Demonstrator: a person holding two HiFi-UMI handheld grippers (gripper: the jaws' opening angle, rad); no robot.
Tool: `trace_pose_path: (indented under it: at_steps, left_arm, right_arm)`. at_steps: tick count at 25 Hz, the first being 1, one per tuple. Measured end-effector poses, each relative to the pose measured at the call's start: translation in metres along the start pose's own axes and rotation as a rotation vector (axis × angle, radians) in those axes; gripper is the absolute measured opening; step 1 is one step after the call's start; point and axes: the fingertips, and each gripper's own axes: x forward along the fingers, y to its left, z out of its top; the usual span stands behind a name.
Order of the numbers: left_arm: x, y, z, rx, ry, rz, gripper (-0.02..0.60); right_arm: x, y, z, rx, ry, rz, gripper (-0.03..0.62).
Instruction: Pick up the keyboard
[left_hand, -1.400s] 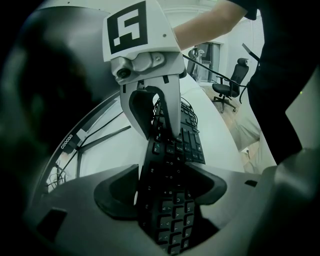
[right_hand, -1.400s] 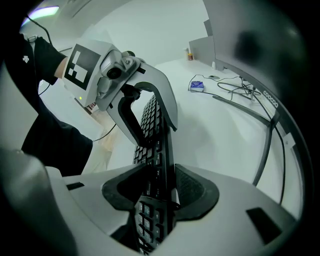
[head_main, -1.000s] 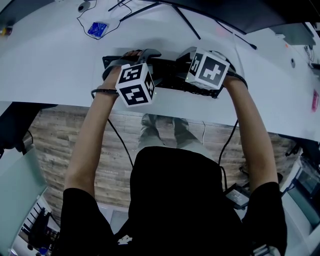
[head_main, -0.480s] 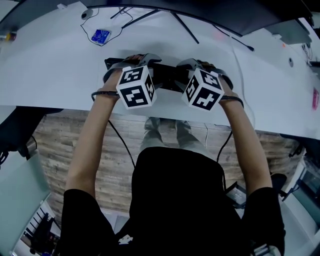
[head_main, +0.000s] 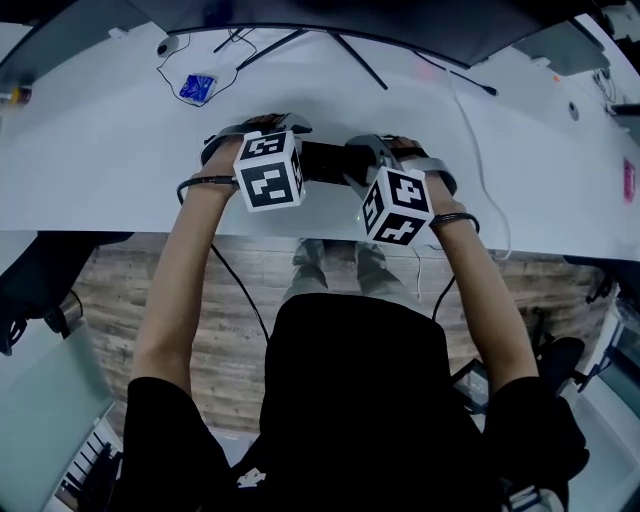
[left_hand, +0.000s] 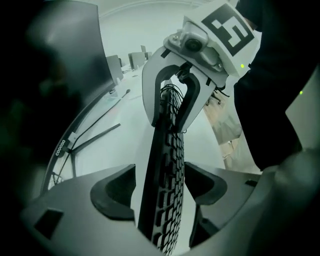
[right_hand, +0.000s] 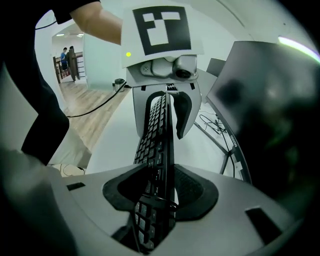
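Observation:
The black keyboard hangs just over the white table, held by its two ends. My left gripper is shut on its left end and my right gripper on its right end. In the left gripper view the keyboard runs edge-on from between my pads up to the right gripper at its far end. The right gripper view mirrors this: the keyboard passes between the pads and ends in the left gripper.
A monitor's thin black stand legs spread just behind the keyboard. A blue item and a small round device lie at the back left. A white cable runs down the table on the right. The table's front edge is near.
The right gripper's cube has rolled and swung toward the table's front edge. The keyboard has tipped from lying flat to a narrower, edge-on band between the two grippers.

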Motion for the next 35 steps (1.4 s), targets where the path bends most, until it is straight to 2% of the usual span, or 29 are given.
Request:
trace_pose_path:
  at_steps: [4, 7, 11, 14, 19, 23, 29, 35]
  left_arm:
    - [0.01, -0.01, -0.004, 0.003, 0.025, -0.057, 0.298]
    - [0.017, -0.019, -0.009, 0.046, 0.093, -0.076, 0.296]
    - [0.021, -0.024, -0.015, 0.092, 0.149, -0.057, 0.29]
    - [0.02, -0.023, -0.016, 0.112, 0.147, -0.028, 0.219]
    - [0.021, -0.026, -0.018, 0.117, 0.164, -0.027, 0.215]
    - [0.021, -0.035, -0.022, 0.099, 0.187, -0.109, 0.215]
    - [0.027, -0.052, -0.013, 0.153, 0.206, -0.207, 0.215]
    - [0.036, -0.05, -0.019, 0.202, 0.264, -0.169, 0.215]
  right_arm:
    - [-0.002, 0.003, 0.002, -0.028, -0.005, -0.044, 0.164]
    - [-0.004, 0.007, 0.001, -0.037, 0.0, -0.06, 0.164]
    - [-0.006, 0.01, 0.002, -0.041, 0.009, -0.064, 0.164]
    - [-0.005, 0.011, 0.002, -0.041, 0.014, -0.059, 0.164]
    - [-0.006, 0.012, 0.003, -0.047, 0.02, -0.076, 0.164]
    - [-0.006, 0.015, 0.005, -0.063, 0.017, -0.102, 0.164]
    - [-0.01, 0.021, 0.007, -0.09, 0.015, -0.15, 0.164]
    - [-0.011, 0.025, 0.007, -0.076, 0.002, -0.175, 0.164]
